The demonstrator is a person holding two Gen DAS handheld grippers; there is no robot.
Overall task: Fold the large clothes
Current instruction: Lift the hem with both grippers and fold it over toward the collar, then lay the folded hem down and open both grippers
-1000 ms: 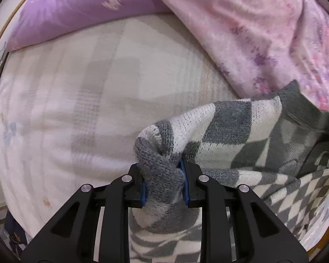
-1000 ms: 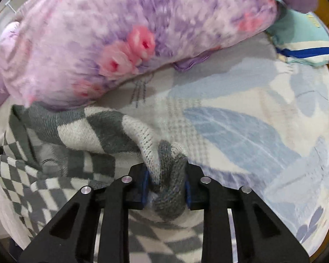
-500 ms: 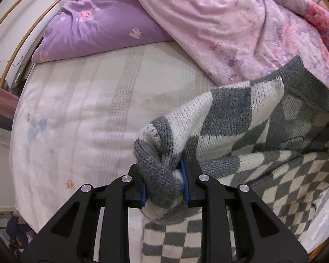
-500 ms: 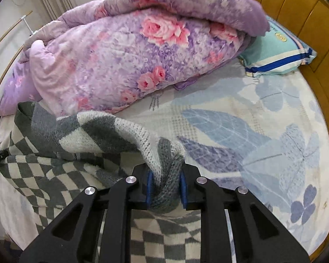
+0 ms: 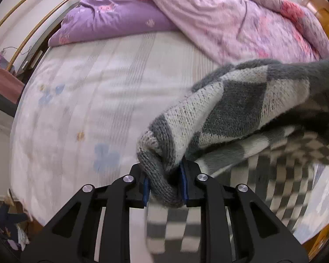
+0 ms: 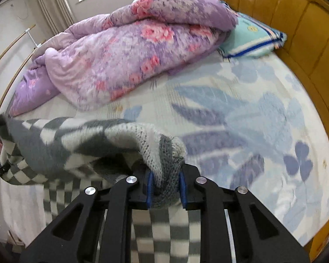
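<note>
A grey and white checkered knit sweater [image 5: 236,107] hangs in the air between my two grippers, above the bed. My left gripper [image 5: 164,188] is shut on one bunched edge of it. My right gripper [image 6: 164,190] is shut on the opposite bunched edge of the sweater [image 6: 76,144]. The cloth stretches right from the left gripper and left from the right gripper, and the rest hangs down below both, blurred.
A white bedsheet [image 5: 87,92] with pale blue flowers [image 6: 241,118] covers the bed. A heaped purple and pink floral quilt [image 6: 131,50] lies at the far side. A teal pillow [image 6: 250,39] rests against the wooden headboard [image 6: 296,22]. The bed's edge and floor lie at left [image 5: 2,100].
Both grippers have risen well above the bed with the sweater, lifting it off the sheet. Far more of the bed and quilt shows now. Both grips are unchanged.
</note>
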